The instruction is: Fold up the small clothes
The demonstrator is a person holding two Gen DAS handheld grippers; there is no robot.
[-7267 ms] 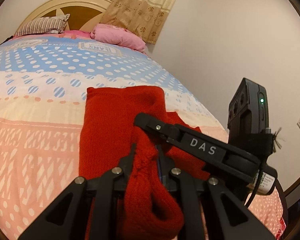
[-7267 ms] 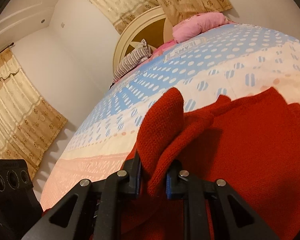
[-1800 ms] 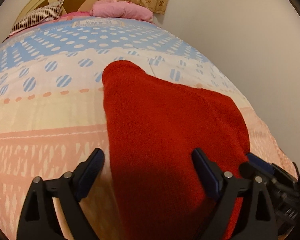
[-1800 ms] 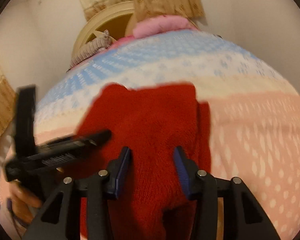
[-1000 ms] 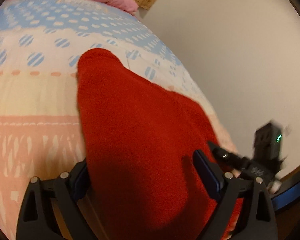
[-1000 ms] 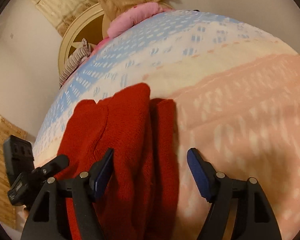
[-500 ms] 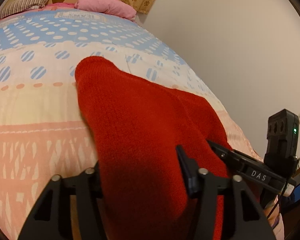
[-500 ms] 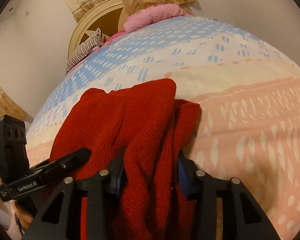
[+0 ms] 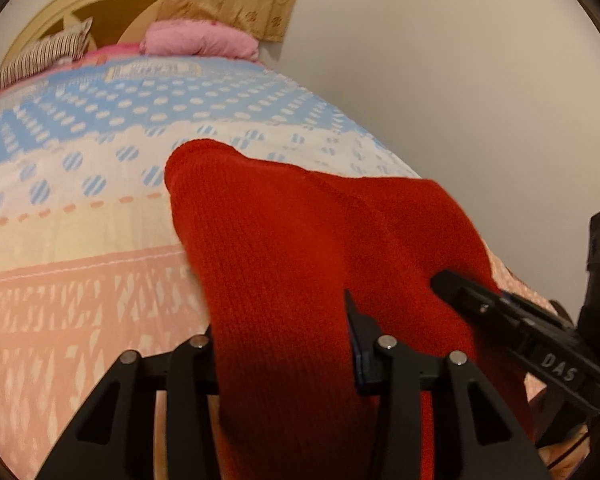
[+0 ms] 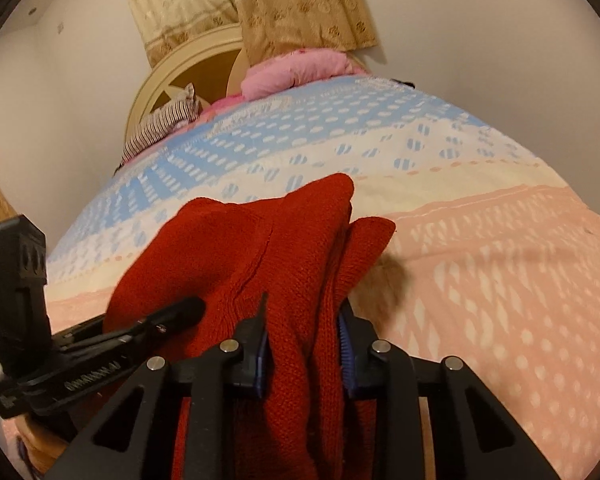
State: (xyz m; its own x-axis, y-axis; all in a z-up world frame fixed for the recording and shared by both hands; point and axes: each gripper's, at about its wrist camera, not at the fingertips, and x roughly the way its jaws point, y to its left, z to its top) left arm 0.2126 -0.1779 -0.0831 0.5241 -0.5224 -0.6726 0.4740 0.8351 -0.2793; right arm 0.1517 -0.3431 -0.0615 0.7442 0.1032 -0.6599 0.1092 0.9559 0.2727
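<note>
1. The left tongs (image 9: 280, 336) have just been closing and now clamp the near edge of the red knitted garment (image 9: 300, 240).
2. The right tongs (image 10: 302, 344) have likewise been closing and pinch a bunched fold of the garment's near edge.
3. The garment stretches away from both tongs across the patterned bedspread (image 10: 500, 280).
4. Beyond the garment, a pink pillow (image 9: 200, 42) lies against the headboard (image 9: 112, 4).
</note>
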